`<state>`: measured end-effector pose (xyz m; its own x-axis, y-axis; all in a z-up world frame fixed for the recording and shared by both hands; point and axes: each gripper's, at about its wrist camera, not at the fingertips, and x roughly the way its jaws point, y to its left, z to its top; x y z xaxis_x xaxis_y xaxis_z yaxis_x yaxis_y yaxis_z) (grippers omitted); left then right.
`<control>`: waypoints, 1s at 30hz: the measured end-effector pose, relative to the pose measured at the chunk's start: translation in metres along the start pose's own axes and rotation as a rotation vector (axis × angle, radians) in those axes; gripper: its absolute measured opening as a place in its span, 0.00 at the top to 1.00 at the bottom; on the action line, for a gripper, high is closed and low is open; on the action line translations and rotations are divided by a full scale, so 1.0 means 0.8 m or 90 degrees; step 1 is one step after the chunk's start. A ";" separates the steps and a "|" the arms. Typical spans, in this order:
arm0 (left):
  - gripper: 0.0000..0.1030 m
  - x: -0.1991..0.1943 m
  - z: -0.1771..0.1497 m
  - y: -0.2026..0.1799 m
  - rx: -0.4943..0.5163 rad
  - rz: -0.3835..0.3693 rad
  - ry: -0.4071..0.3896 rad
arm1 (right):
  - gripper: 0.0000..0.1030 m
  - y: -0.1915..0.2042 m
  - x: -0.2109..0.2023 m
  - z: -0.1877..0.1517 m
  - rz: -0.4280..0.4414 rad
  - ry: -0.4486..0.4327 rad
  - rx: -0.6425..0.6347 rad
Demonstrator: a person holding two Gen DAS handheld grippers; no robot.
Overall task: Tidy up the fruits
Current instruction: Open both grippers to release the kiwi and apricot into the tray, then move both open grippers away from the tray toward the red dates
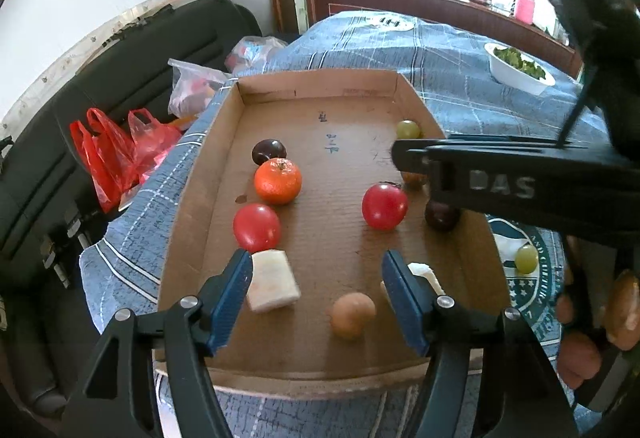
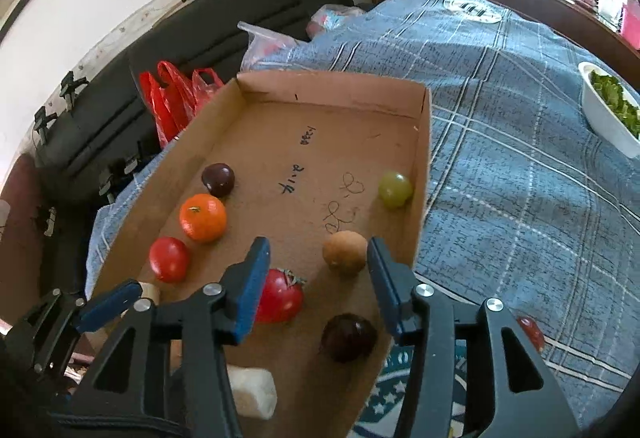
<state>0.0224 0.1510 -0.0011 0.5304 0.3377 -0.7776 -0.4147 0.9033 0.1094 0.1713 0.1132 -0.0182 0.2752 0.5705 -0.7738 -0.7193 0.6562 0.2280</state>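
A cardboard tray (image 1: 320, 110) (image 2: 280, 142) holds the fruit. On its left lie a dark plum (image 1: 269, 151) (image 2: 218, 179), an orange (image 1: 278, 181) (image 2: 203, 217) and a red tomato (image 1: 256, 227) (image 2: 169, 259). A second tomato (image 1: 384, 206) (image 2: 282, 295), a brown longan (image 2: 345, 252), a dark plum (image 1: 441, 216) (image 2: 349, 336) and a green grape (image 1: 408, 129) (image 2: 395, 189) lie on the right. My left gripper (image 1: 316, 268) is open over the near end, between a white chunk (image 1: 272, 285) and a brown fruit (image 1: 353, 314). My right gripper (image 2: 318, 258) is open above the tray's right side.
A blue plaid cloth (image 2: 500, 158) covers the table. A white bowl of greens (image 1: 520, 68) (image 2: 608, 114) stands at the right. A green grape (image 1: 526, 258) and a small red fruit (image 2: 531, 332) lie on the cloth outside the tray. Red plastic bags (image 1: 116, 154) sit on the black sofa (image 1: 120, 70).
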 end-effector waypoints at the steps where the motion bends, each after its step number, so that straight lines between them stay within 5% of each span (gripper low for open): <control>1: 0.34 -0.003 -0.001 -0.001 0.001 0.001 -0.002 | 0.49 -0.001 -0.007 -0.002 0.002 -0.006 0.003; 18: 0.34 -0.035 -0.017 -0.026 0.031 -0.043 -0.021 | 0.43 -0.061 -0.106 -0.079 0.000 -0.064 0.096; 30: 0.34 -0.059 -0.032 -0.124 0.119 -0.250 -0.040 | 0.41 -0.129 -0.152 -0.151 -0.059 -0.068 0.203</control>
<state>0.0192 0.0388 0.0088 0.6675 -0.0301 -0.7440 -0.0348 0.9968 -0.0715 0.1351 -0.0838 -0.0191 0.4079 0.5384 -0.7374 -0.4567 0.8196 0.3459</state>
